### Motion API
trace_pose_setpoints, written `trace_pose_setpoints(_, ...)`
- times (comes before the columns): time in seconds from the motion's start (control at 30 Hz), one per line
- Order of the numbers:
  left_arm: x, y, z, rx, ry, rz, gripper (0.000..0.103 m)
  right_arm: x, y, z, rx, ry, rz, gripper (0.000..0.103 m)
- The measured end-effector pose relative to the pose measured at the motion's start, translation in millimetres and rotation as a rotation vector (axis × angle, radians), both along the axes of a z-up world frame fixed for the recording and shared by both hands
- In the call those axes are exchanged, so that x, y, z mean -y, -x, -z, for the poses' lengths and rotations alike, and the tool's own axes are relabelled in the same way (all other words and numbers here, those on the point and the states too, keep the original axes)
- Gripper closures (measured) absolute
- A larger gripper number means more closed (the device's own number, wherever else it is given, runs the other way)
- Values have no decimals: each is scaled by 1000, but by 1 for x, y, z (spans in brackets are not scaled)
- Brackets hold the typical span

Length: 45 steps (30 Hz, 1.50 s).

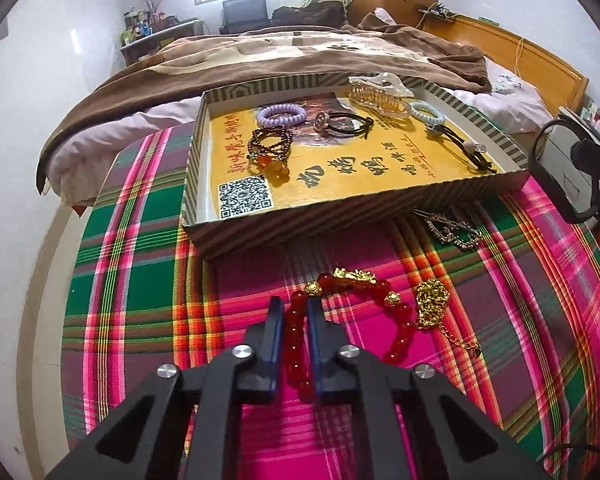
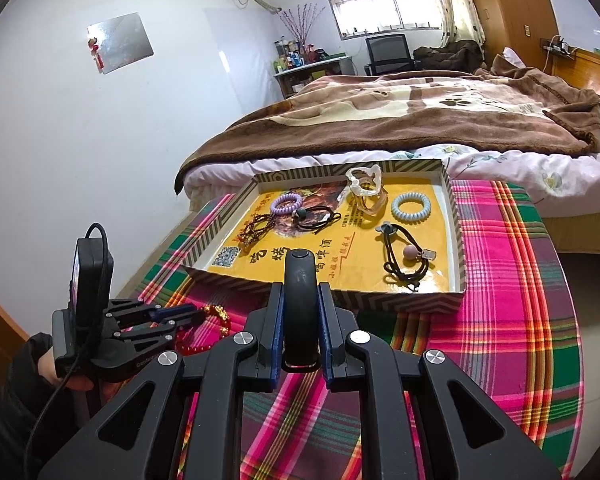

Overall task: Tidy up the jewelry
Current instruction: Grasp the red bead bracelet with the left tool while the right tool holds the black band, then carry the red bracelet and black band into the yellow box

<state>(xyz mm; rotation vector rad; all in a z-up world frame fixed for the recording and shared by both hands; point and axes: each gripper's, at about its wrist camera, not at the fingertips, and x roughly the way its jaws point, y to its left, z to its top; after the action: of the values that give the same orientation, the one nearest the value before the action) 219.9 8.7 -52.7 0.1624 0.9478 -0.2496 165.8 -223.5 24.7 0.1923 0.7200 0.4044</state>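
Left wrist view looks across a plaid tablecloth toward a bed with a brown blanket, white walls and a window behind. A striped shallow box sits at the cloth's far edge, holding hair ties, a beaded bracelet and a clear claw clip. In front of the box's near wall lie a rhinestone hair clip, a gold chain and a red bead bracelet — the left gripper is low over the cloth, its jaws closed on the bracelet's left strand. Right wrist view shows the right gripper raised near the box's front wall, clamped on a black oblong band standing upright between its jaws.
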Motion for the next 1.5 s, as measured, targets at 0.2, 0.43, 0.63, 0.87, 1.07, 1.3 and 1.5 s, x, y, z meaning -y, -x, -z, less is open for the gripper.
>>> trace_pose_setpoints(0.2, -6, 5, -2, -3, 47, -24, 94, 1, 1, -1, 3, 0, 4, 88)
trace_pose_setpoints(0.43, -8, 18, -24, 55, 80, -33, 93, 3, 7, -6, 18, -7, 13, 88)
trace_pose_setpoints(0.63, -8, 26, -50, 110, 99, -29, 93, 5, 13, -12, 34, -11, 17, 88)
trace_pose_setpoints(0.87, -8, 32, -76, 151, 132, -12, 93, 8, 15, -19, 51, -14, 26, 88)
trace_pose_setpoints(1.07, -5, 30, -99, 190, 144, 8, 93, 11, 15, -26, 65, -16, 34, 88)
trace_pose_setpoints(1.3, 1, 19, -121, 224, 160, 35, 93, 12, 5, -36, 82, -10, 47, 88)
trace_pose_setpoints(1.5, 12, -4, -129, 230, 185, 52, 93, 17, -12, -32, 69, 2, 78, 88)
